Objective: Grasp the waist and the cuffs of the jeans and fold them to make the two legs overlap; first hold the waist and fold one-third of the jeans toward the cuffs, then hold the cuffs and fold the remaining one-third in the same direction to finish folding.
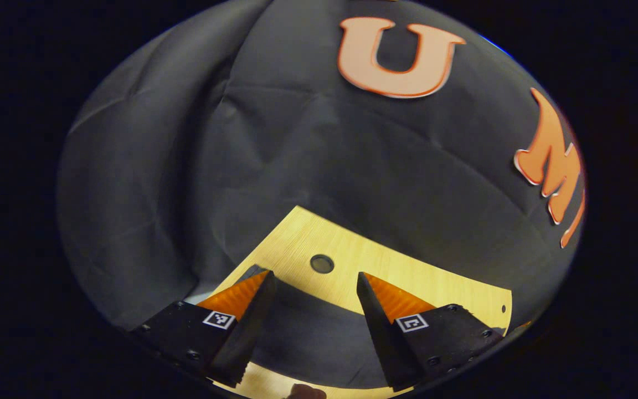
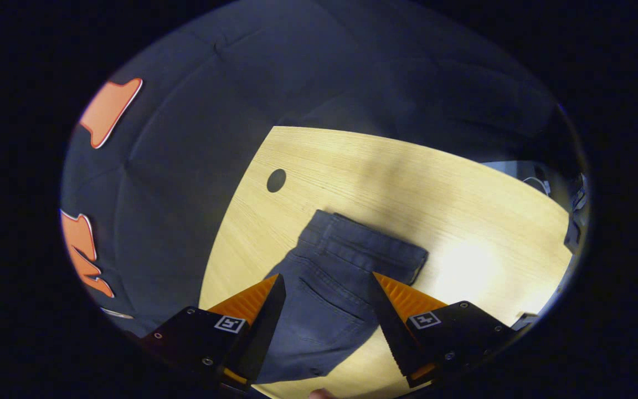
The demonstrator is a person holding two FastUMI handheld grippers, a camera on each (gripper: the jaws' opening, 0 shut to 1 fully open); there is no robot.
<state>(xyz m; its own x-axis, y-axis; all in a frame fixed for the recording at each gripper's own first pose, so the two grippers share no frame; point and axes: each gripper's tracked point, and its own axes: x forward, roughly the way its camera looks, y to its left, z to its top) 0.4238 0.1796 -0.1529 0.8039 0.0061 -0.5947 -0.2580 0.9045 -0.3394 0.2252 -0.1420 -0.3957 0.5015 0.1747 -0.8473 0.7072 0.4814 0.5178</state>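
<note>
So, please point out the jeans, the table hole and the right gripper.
jeans point(image 2: 330, 277): right gripper view, back pocket area.
table hole point(image 2: 276, 180): right gripper view, its dark middle.
right gripper point(image 2: 327, 288): right gripper view, midway between fingertips.

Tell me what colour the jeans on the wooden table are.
Dark blue-grey denim jeans, clearest in the right gripper view.

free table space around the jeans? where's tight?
Right gripper view: bare light wooden table right of the dark denim jeans, out to its right edge. Smaller patch beyond the waistband, around the round cable hole. Tight on the left: black cloth wall borders the table there.
</note>
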